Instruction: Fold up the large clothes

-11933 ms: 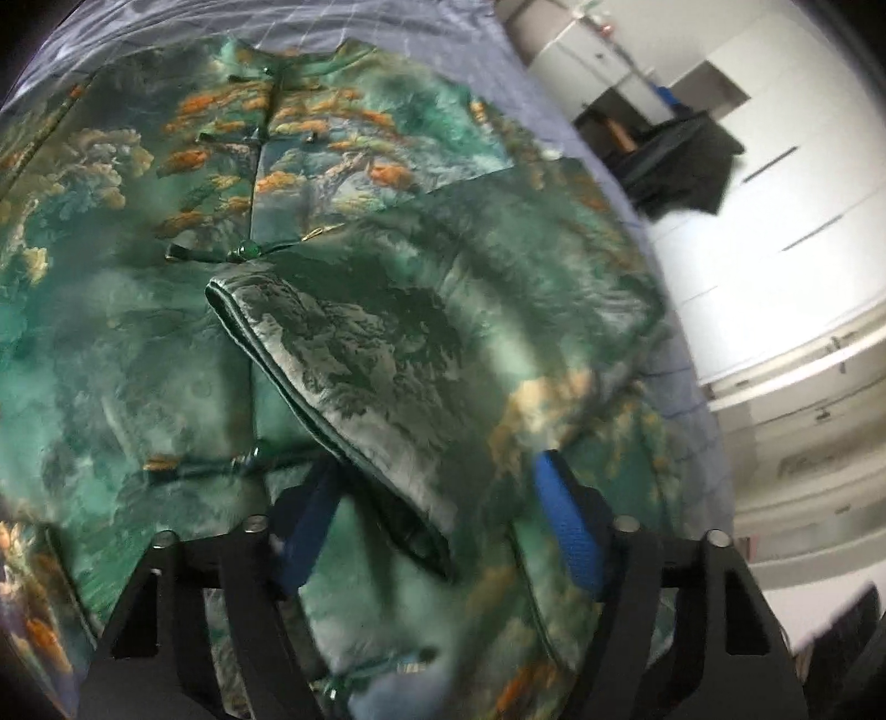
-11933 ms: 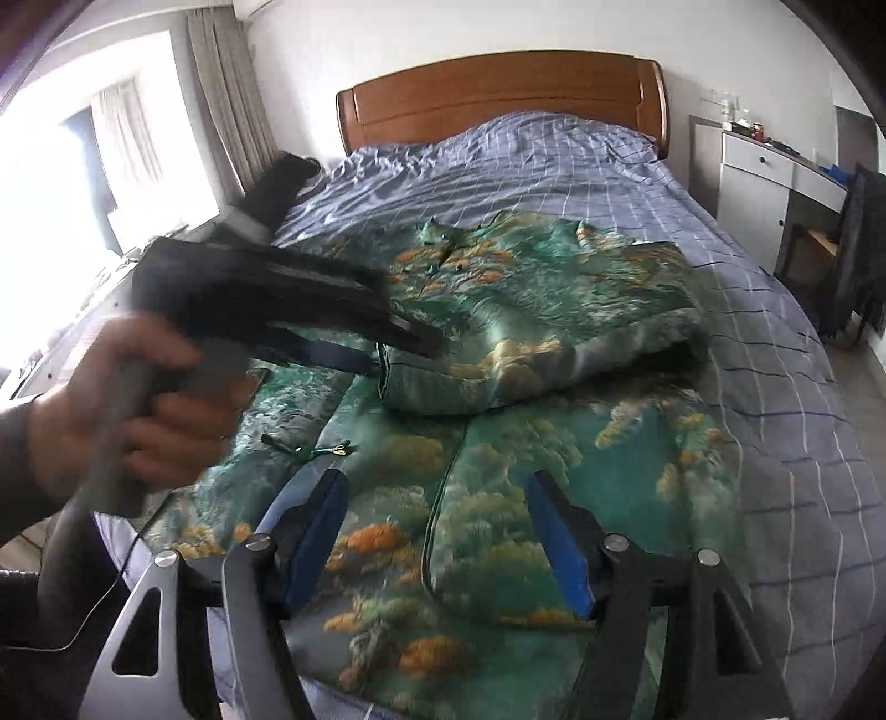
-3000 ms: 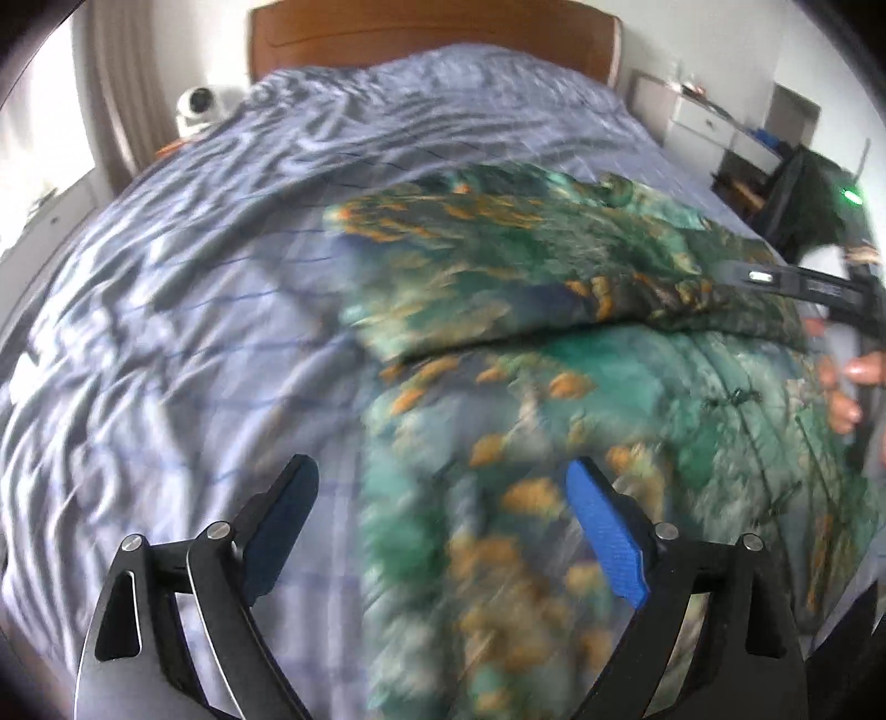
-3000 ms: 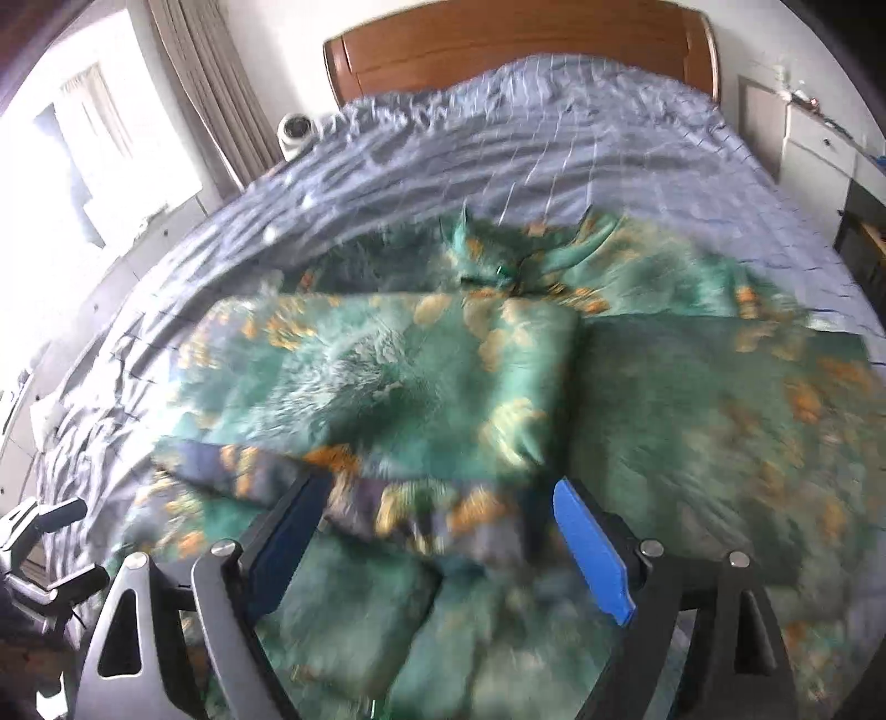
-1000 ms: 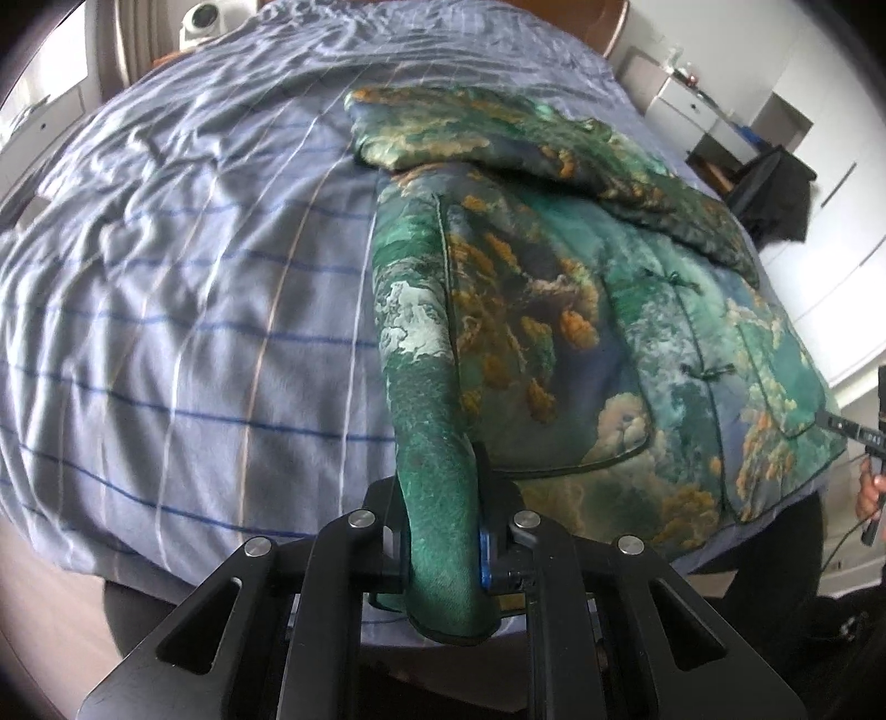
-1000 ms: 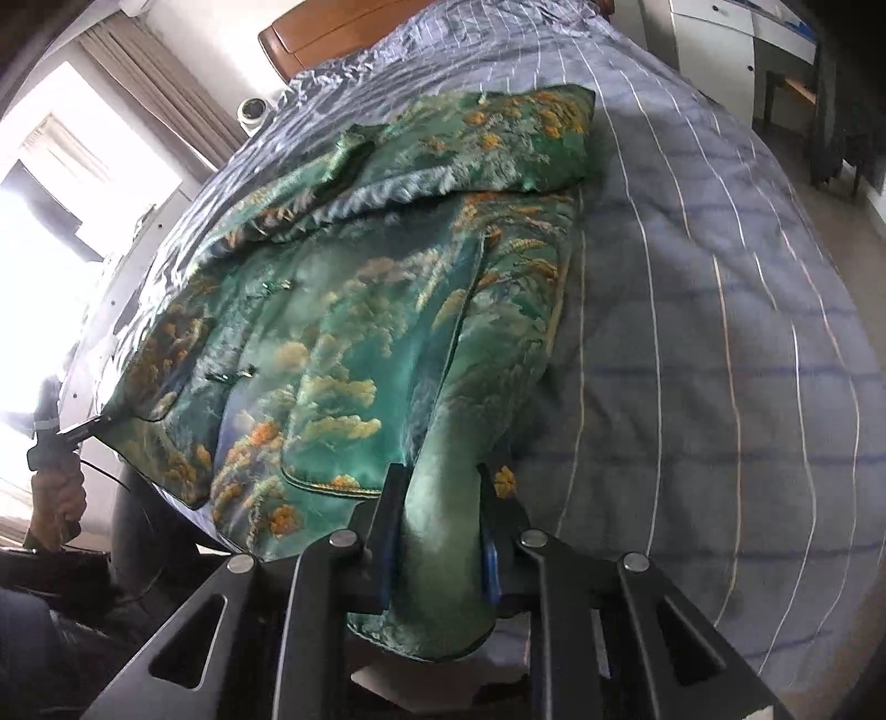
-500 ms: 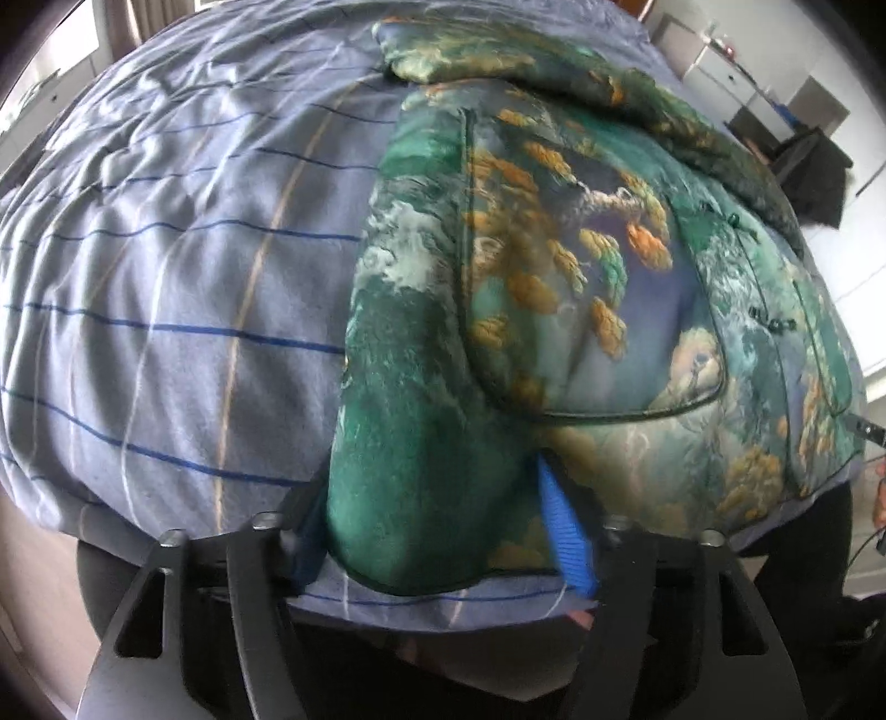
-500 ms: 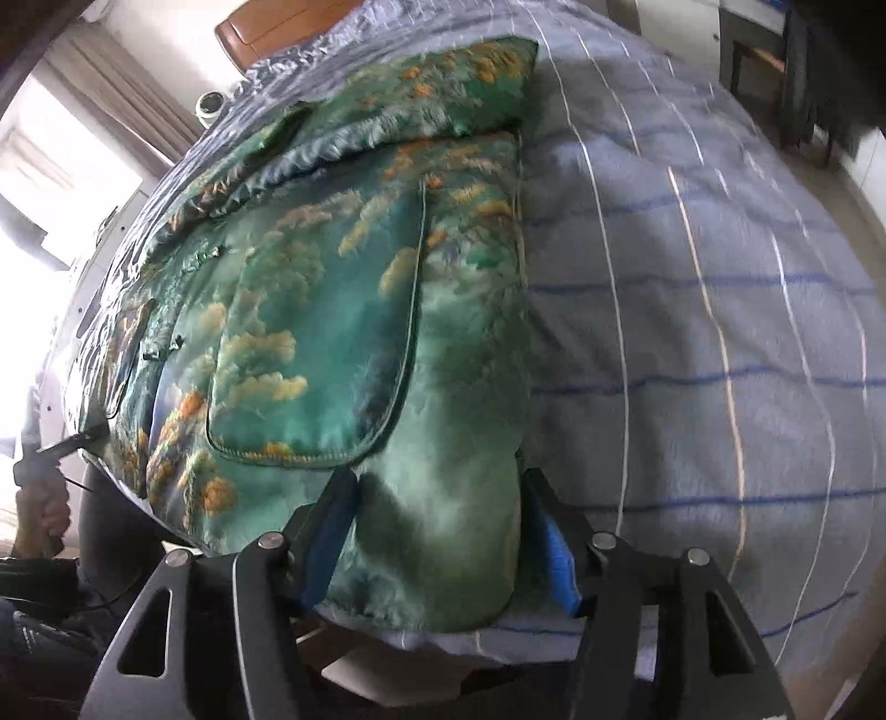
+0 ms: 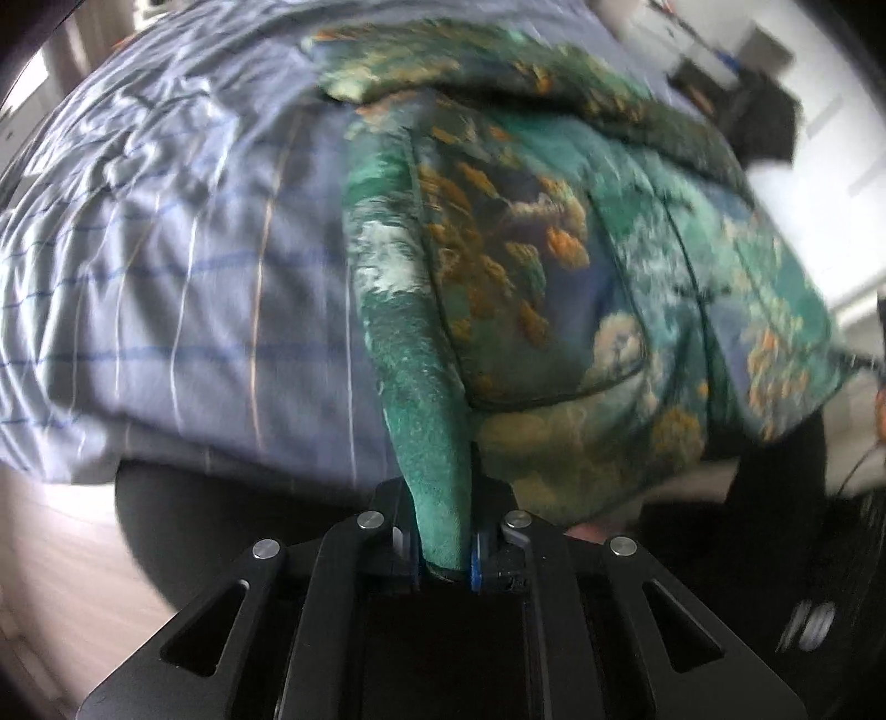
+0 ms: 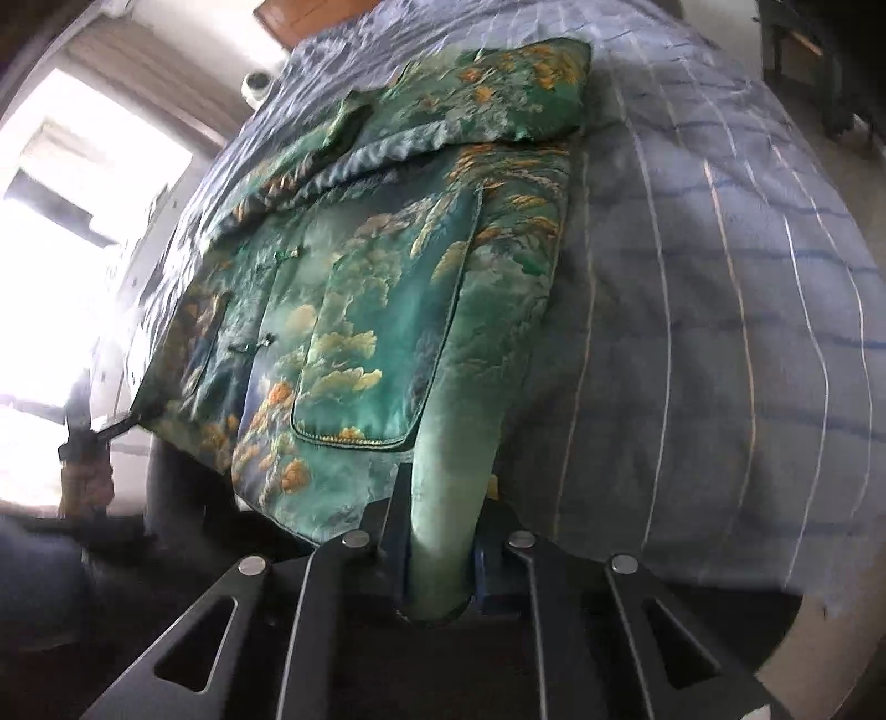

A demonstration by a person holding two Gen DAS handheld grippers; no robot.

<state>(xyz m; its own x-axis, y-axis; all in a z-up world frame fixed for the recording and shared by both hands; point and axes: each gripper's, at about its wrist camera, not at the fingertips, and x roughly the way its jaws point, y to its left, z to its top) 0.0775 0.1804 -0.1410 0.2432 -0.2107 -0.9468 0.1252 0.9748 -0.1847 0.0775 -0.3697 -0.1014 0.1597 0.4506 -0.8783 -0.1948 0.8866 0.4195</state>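
A large green brocade jacket [image 9: 554, 249] with orange and cream cloud patterns lies on the bed, both sleeves folded across its chest. My left gripper [image 9: 443, 554] is shut on the jacket's bottom left hem corner, at the foot edge of the bed. My right gripper [image 10: 440, 565] is shut on the jacket's [image 10: 387, 288] bottom right hem corner, also at the bed's edge. Both corners are pinched into a raised ridge. The left gripper also shows in the right wrist view [image 10: 119, 426] at the far left.
The bed is covered by a blue-grey striped duvet [image 9: 183, 266], also seen in the right wrist view [image 10: 720, 277]. A wooden headboard [image 10: 299, 16] is at the far end. A bright window [image 10: 66, 221] is on the left. Dark clothing [image 9: 758, 127] hangs by white cabinets.
Half a second ago both grippers were open around the hem corners; now both are shut on them and have pulled back slightly, lifting the fabric.
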